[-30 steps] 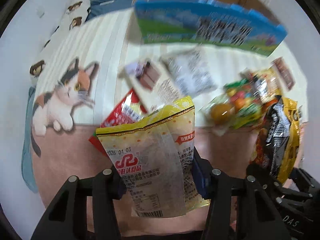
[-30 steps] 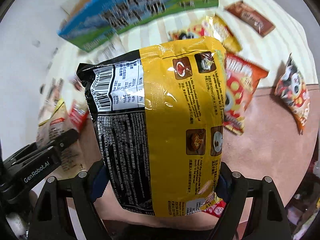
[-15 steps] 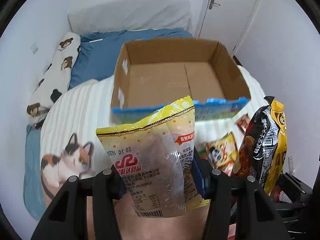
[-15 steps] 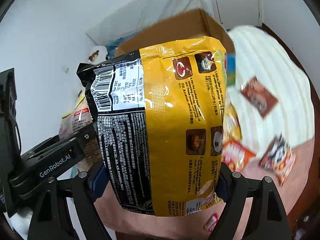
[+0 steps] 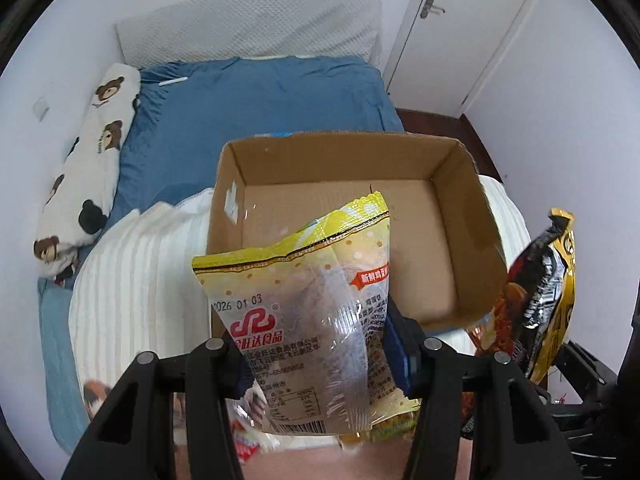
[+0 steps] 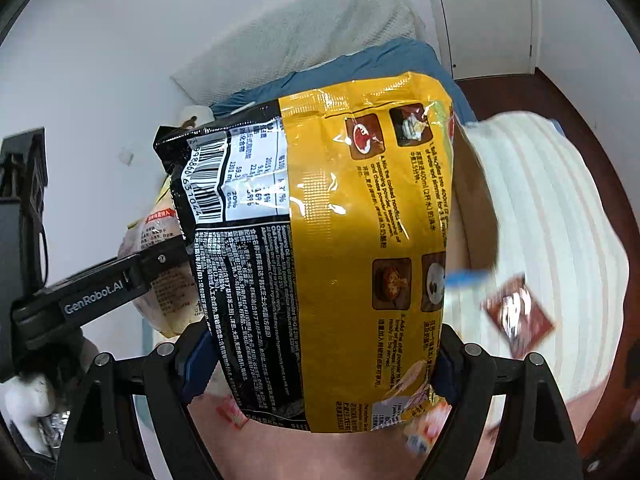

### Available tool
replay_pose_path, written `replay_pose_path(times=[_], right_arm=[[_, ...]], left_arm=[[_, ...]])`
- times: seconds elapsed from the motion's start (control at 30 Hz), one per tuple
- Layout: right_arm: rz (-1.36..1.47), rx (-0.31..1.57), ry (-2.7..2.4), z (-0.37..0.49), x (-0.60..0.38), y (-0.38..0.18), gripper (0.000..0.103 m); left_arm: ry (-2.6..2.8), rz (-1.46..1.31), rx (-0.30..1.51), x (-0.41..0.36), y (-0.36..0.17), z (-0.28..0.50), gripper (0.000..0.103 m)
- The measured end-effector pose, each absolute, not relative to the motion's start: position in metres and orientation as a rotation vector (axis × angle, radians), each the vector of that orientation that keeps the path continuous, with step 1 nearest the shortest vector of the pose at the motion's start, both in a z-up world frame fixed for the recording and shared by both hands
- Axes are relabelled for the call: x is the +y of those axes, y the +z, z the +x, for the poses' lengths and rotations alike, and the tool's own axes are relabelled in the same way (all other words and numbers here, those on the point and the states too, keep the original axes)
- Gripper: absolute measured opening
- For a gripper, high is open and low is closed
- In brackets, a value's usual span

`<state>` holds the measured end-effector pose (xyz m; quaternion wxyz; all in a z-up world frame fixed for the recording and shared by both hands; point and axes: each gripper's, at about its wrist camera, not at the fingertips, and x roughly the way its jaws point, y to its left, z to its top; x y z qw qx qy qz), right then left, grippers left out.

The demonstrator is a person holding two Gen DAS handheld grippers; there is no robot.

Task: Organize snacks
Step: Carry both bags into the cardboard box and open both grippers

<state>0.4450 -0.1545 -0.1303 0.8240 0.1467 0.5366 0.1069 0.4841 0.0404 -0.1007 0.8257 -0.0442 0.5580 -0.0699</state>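
Note:
My left gripper [image 5: 320, 356] is shut on a pale yellow snack bag [image 5: 308, 304] with clear film and red print, held upright in front of an open cardboard box [image 5: 472, 216] on the bed. The box's inside looks bare. My right gripper [image 6: 320, 364] is shut on a yellow and black noodle packet [image 6: 332, 248], which fills most of the right wrist view and hides the box. The packet also shows at the right in the left wrist view [image 5: 544, 292]. The left gripper with its bag shows at the left in the right wrist view [image 6: 160, 264].
The box rests on a white striped blanket [image 5: 136, 280] over a blue bed sheet [image 5: 260, 96]. A bear-print pillow [image 5: 88, 160] lies at the left. A brown snack packet [image 6: 516, 316] lies on the blanket. Other packets lie blurred near the bottom edge. A white door [image 5: 468, 28] stands behind.
Both grippers have risen and moved toward the box, each keeping its bag. The box now sits lower and closer in the left wrist view; loose snacks dropped out of sight.

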Motion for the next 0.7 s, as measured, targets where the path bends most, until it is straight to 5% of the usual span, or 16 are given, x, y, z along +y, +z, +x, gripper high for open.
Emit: replay_pose_path(times=[0.7], right_arm=[[0.118,1.458,0.097,0.551,-0.212,-0.243,0.087]], left_arm=[[-0.207,-0.101,1.514,0.016,-0.244,0.644,0.05]])
